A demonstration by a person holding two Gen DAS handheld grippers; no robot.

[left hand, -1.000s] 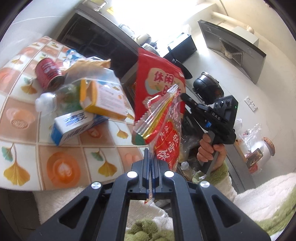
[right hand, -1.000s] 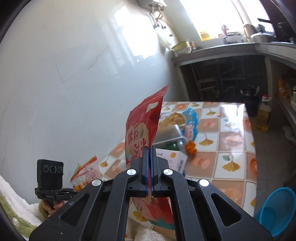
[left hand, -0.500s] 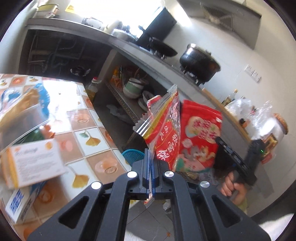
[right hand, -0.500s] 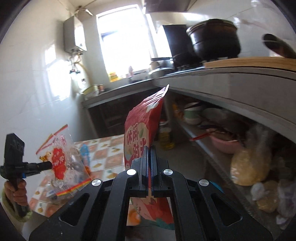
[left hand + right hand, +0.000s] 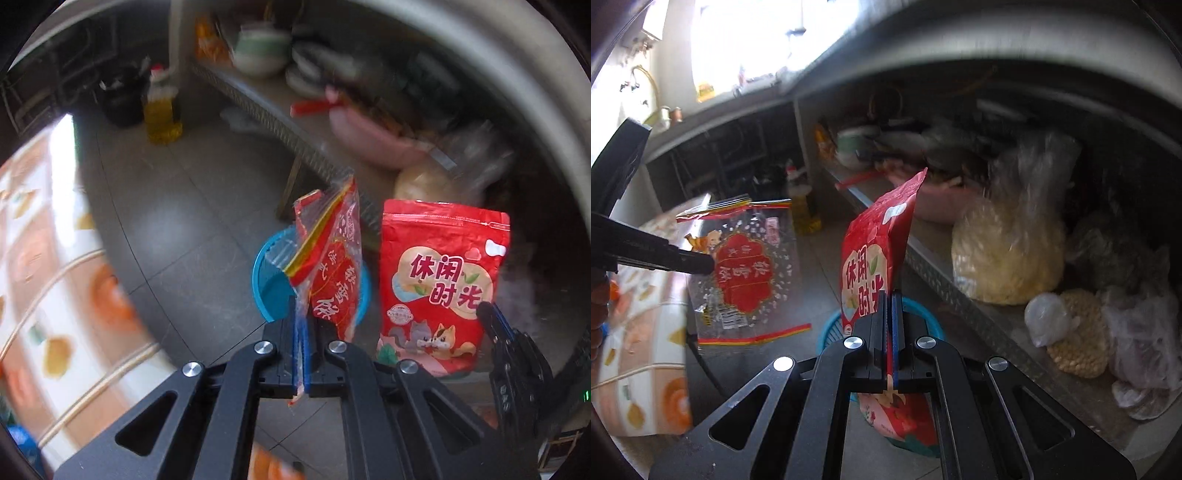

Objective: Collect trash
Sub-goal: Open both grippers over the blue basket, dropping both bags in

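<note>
Both grippers are closed on trash. Left gripper (image 5: 303, 332) has its jaws pressed flat on the lower edge of a clear zip bag (image 5: 328, 266) with red print, and right gripper (image 5: 889, 321) pinches a red snack pouch (image 5: 877, 254) in the same tight way, with nothing else between the pads.

What has changed is the background. A second ago both cameras looked at the tiled table (image 5: 44, 280) with boxes and a can on it; now the table has slid to the 9 o'clock edge of the left view, and both grippers point down toward the grey floor. A blue basket (image 5: 269, 280) stands there, directly behind the zip bag in the left view and just under the pouch in the right one (image 5: 923, 314). In the left view the pouch (image 5: 439, 280) hangs at about 3 o'clock from the bag, close beside it but apart.

For the task this means the carrying is nearly done: the basket is probably the trash container, though motion blur makes it hard to say if the bags are exactly above its opening. I judge the next step is to bring each piece over the rim and open the jaws. Light film may stick to the pads or drift past the rim.
</note>
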